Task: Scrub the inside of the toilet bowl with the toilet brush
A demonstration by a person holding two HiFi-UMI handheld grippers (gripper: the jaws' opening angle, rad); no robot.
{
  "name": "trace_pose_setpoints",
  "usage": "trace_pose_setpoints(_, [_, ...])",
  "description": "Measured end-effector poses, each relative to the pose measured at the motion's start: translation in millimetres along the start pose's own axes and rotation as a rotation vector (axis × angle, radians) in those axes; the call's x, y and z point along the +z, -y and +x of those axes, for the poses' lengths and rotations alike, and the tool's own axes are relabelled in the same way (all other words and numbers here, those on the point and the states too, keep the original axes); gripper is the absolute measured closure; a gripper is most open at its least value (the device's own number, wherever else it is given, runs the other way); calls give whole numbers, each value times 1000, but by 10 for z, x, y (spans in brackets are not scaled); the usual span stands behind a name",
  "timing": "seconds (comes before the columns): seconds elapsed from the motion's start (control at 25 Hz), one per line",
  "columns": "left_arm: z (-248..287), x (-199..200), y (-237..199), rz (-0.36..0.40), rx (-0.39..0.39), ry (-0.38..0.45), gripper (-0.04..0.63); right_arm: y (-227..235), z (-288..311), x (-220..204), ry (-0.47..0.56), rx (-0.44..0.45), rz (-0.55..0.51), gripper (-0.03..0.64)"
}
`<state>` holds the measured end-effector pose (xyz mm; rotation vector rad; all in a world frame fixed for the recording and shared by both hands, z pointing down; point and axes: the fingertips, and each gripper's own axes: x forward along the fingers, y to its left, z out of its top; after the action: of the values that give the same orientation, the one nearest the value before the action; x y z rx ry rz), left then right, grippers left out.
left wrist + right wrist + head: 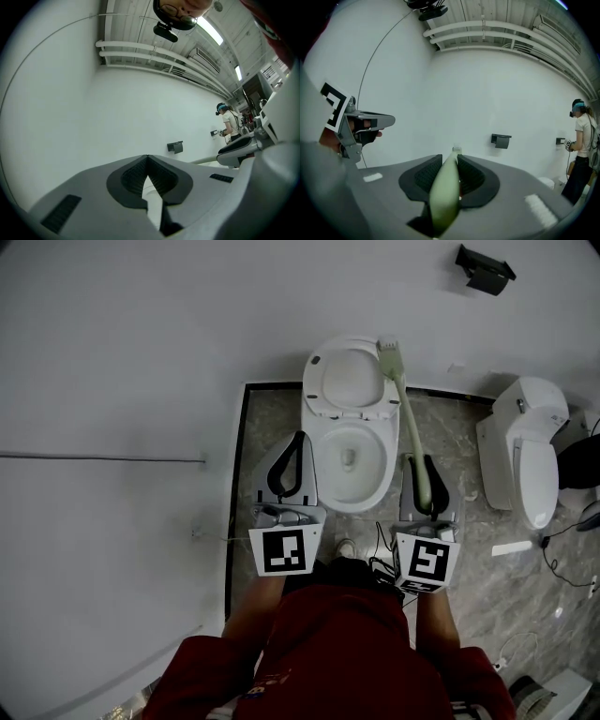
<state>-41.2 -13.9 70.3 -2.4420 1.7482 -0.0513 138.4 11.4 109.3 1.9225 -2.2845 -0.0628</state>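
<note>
- Ahead of me stands a plain white wall [464,93] with a black holder [501,140] fixed on it.
- Grey marbled floor tiles [469,498] lie under me.
- White pipes [140,49] and strip lights [211,30] cross the ceiling.

Head view looks steeply down on the toilet [349,427]; gripper views face the wall [487,93].

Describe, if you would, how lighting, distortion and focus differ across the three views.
Head view: soft, even light, hardly any shadow round the toilet bowl, mild bending at the edges. Left gripper view: strong fisheye, black corners, ceiling strip light blown out. Right gripper view: same fisheye, ceiling pipes bowed, the toilet brush handle near the lens soft.
</note>
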Motion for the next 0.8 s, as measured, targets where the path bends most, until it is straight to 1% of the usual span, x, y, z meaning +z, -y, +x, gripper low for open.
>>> trace_pose_setpoints(0.2, [171,-237,-105,-25,-14,-22,590,-137,204,-126,-35,18,-3,503])
trace_pose_setpoints(0.36, [219,-532,-157,-35,-43,-33,591,-263,307,-376,-86,11,2,503])
trace_pose_setpoints(0.48, [226,-801,-192,-43,-67,-61,591,-377,408,-575,-127,22,15,505])
trace_pose_setpoints(0.64, [277,-1161,-210,-43,-88,-74,591,-469,474,-1032,-195,29,40,505])
trace_pose_setpoints(0.8, [265,-1623,-184,-82,-95,-97,590,-590,485,-1602,-288,43,60,505])
